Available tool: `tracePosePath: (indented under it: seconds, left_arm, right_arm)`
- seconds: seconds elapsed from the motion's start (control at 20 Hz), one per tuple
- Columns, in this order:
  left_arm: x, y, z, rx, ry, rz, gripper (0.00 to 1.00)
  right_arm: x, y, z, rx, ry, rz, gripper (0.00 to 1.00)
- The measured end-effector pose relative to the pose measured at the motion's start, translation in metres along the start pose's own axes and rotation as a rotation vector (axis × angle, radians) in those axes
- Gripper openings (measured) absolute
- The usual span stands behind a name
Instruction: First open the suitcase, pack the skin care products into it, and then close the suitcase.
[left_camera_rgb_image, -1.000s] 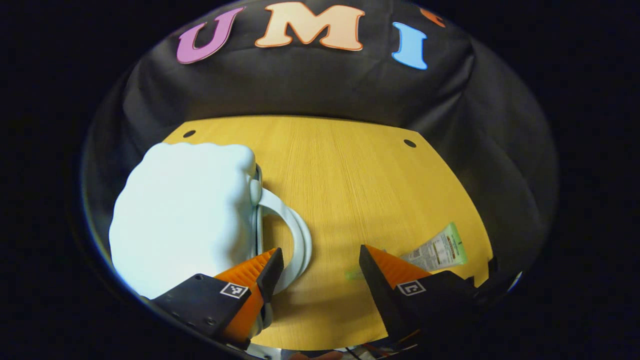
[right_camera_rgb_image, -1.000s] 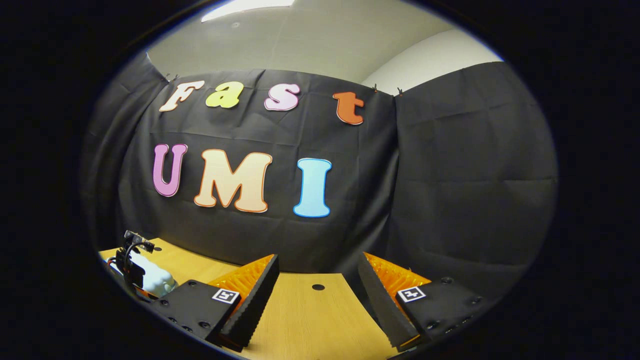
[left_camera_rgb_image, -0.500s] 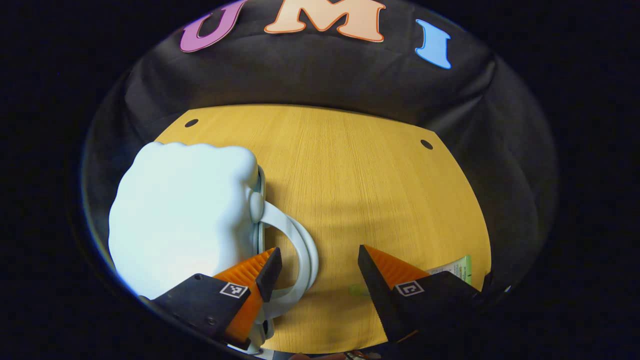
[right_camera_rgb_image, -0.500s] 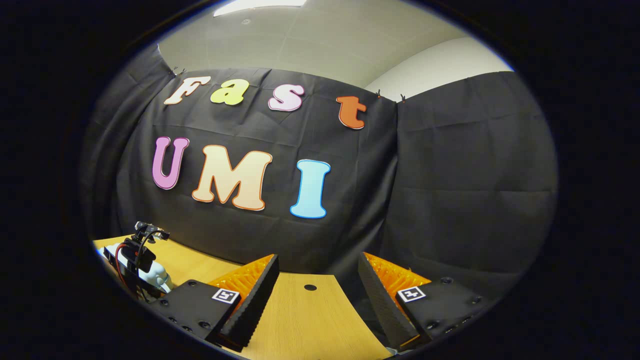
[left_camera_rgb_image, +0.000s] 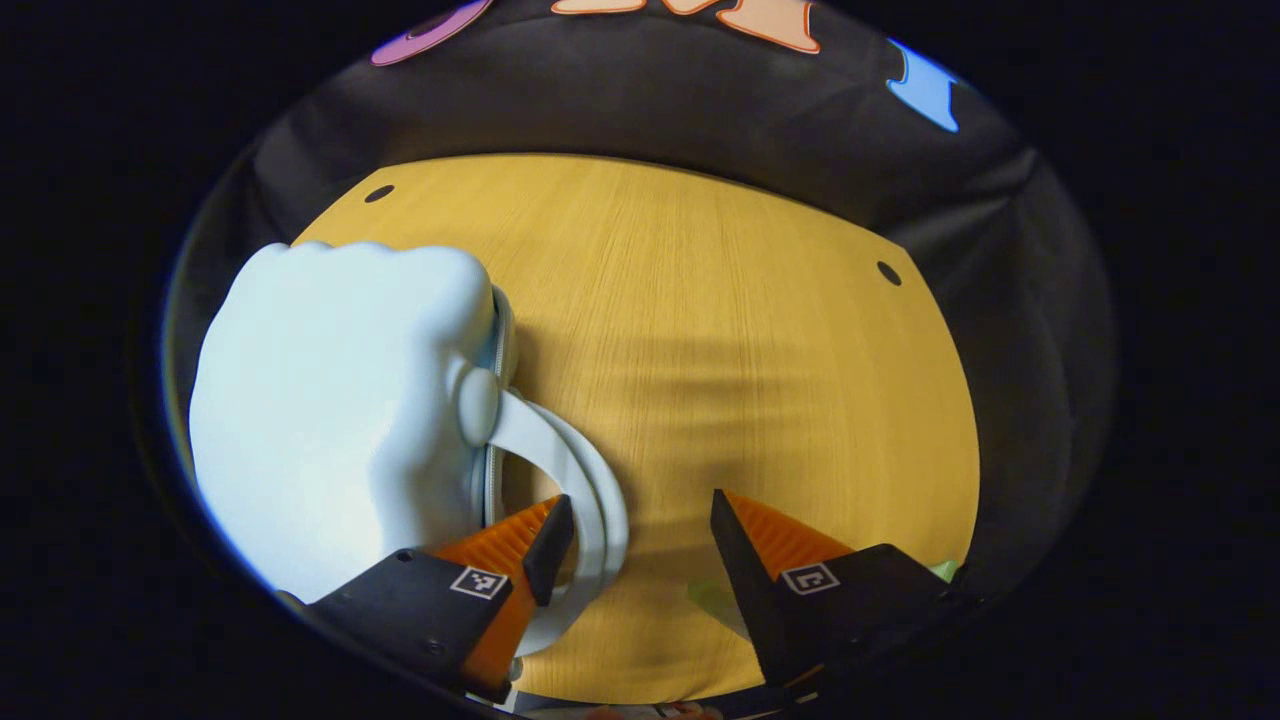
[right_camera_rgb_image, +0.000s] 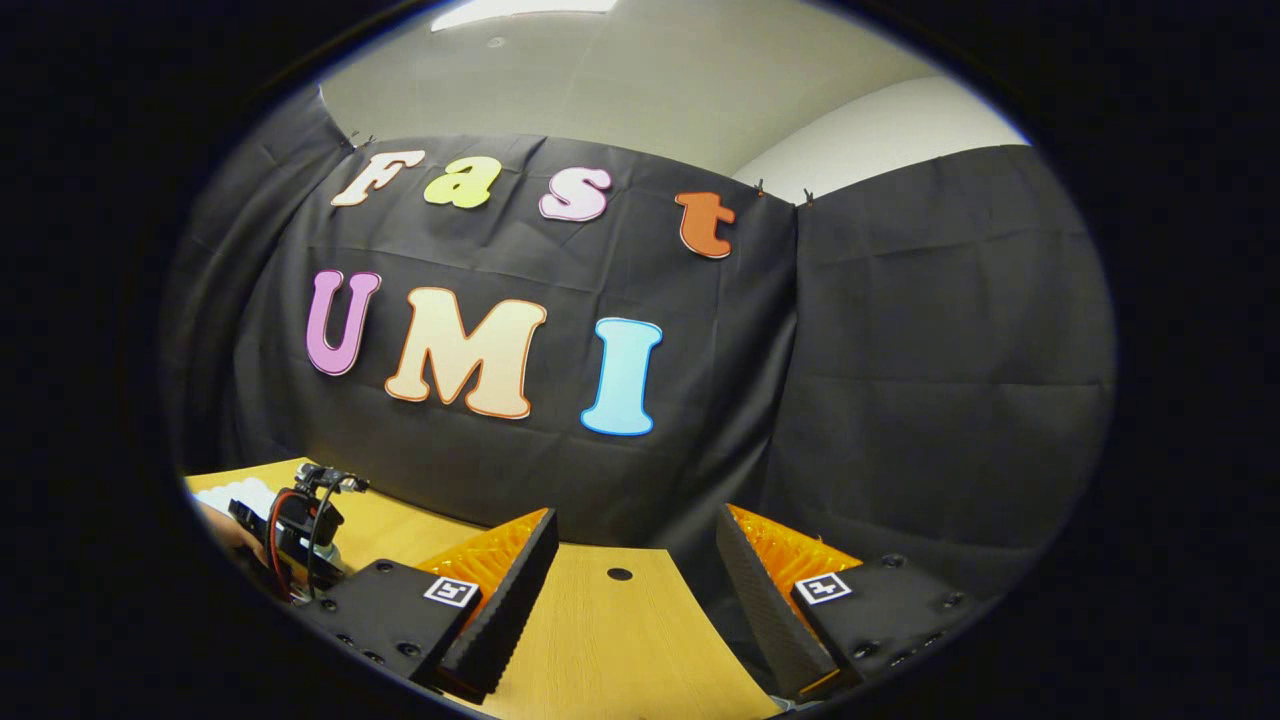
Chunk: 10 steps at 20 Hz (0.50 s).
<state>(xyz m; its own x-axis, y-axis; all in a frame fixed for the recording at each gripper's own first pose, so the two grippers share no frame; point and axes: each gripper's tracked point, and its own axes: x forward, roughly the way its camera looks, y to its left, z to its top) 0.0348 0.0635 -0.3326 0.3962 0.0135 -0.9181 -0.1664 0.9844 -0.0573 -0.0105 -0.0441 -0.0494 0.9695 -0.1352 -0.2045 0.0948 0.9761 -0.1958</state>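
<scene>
A pale, puffy suitcase (left_camera_rgb_image: 330, 400) lies shut on the wooden table (left_camera_rgb_image: 740, 330) at the left of the left gripper view. Its white loop handle (left_camera_rgb_image: 585, 480) curves out to the right. My left gripper (left_camera_rgb_image: 635, 525) is open just above the table, and the handle's outer curve sits beside its left fingertip, inside the gap. A green skin care tube (left_camera_rgb_image: 712, 600) peeks out behind the right finger. In the right gripper view my right gripper (right_camera_rgb_image: 635, 545) is open and holds nothing, raised over the table's far edge. The left gripper (right_camera_rgb_image: 300, 530) shows there at the far left.
The black cloth wall closes off the table's far side. Two small dark holes (left_camera_rgb_image: 888, 272) mark the tabletop near its back corners. A hand (right_camera_rgb_image: 225, 532) holds the left gripper. A strip of white suitcase (right_camera_rgb_image: 235, 492) shows behind it.
My left gripper has moved forward and down toward the suitcase handle, and the green tube has slipped almost out of sight behind its right finger. The right gripper has barely shifted.
</scene>
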Motion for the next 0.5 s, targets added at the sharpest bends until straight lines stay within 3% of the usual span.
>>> tracePosePath:
  seconds: [0.25,0.45,0.5]
  left_arm:
    - [0.0,0.016,0.003,0.005,-0.021,0.12,0.75]
    - [0.009,0.012,-0.003,-0.006,0.034,0.141,0.71]
    - [0.012,0.011,-0.003,0.0,0.041,0.132,0.75]
  right_arm:
    - [0.0,-0.001,-0.002,0.01,0.005,-0.009,0.98]
    - [-0.001,0.0,-0.002,0.017,0.008,-0.007,0.98]
    - [-0.001,-0.001,-0.001,0.017,0.004,-0.008,0.99]
